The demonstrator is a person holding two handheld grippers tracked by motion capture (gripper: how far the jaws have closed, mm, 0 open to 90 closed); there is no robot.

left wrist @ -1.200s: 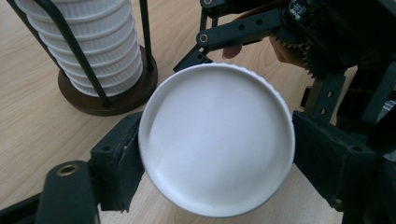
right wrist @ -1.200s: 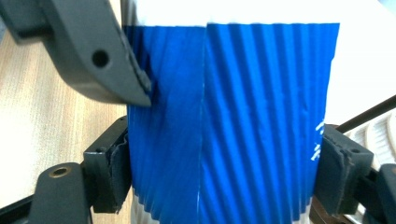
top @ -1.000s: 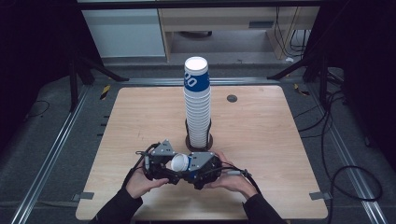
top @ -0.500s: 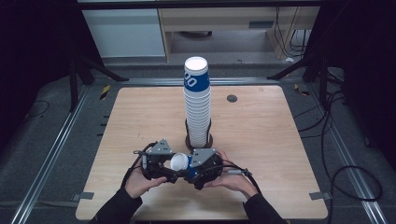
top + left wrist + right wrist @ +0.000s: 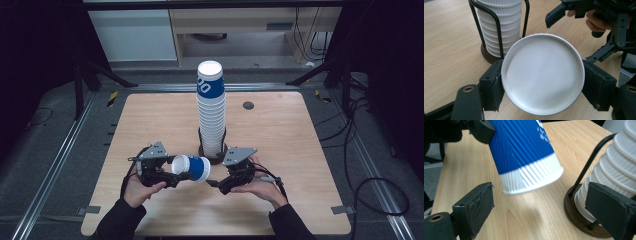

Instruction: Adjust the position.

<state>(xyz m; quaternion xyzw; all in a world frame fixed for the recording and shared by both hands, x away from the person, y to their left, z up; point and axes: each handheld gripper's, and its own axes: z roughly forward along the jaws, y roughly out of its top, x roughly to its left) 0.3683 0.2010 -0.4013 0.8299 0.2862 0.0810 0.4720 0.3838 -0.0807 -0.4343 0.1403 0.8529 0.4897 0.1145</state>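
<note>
cup [image 5: 192, 167] one, stack [image 5: 211, 112] one, grippers two

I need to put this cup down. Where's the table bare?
Bare wood lies left and right of the cup stack, out to the table edges. It is crowded at the front middle: both grippers, left and right, the held cup and the stack's base.

Wooden surface [image 5: 150, 125] evenly lit from above, surrounding floor and frame dark, soft short shadows, blue cup [image 5: 524, 155] slightly motion-blurred in the right gripper view, near jaws soft-focused
</note>
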